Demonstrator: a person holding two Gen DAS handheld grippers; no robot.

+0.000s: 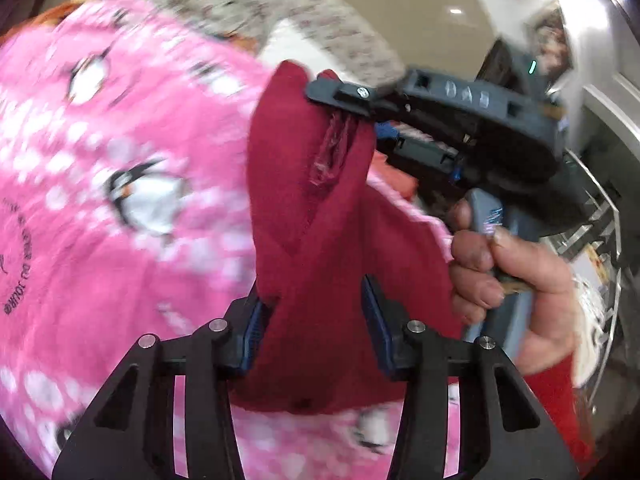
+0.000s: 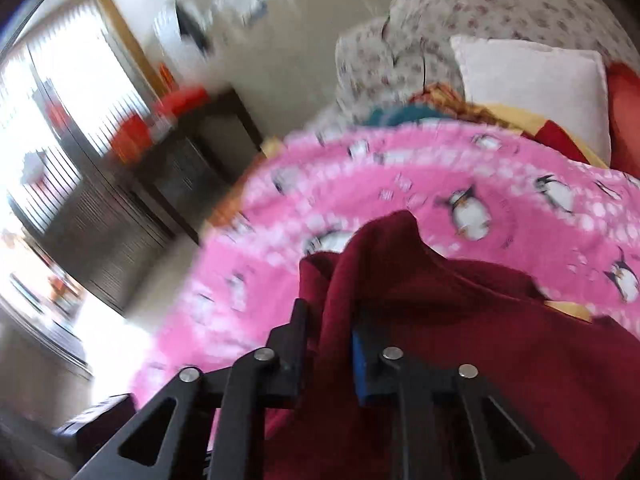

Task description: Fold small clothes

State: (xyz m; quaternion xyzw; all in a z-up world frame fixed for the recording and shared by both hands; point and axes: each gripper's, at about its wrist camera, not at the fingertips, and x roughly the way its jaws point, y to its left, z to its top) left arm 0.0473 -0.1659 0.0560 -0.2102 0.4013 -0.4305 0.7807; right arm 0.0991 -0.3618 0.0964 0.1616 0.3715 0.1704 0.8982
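Note:
A dark red garment (image 1: 320,216) hangs bunched above a pink penguin blanket (image 1: 120,160). My left gripper (image 1: 316,312) sits at the bottom of the left wrist view, and its blue pads press on the garment's lower fold from both sides. Higher up, my right gripper (image 1: 332,100) pinches the garment's top edge, with a person's hand (image 1: 520,264) around its handle. In the right wrist view the right gripper (image 2: 330,328) is shut on a ridge of the same red garment (image 2: 460,320), which drapes down to the right over the pink blanket (image 2: 440,168).
A floral-covered sofa (image 2: 500,4) stands behind the blanket with a white pillow (image 2: 532,84) and red and yellow cloths beside it. A dark cabinet (image 2: 192,152) with red items stands at the left by a bright window. Framed pictures (image 1: 548,40) hang on the wall.

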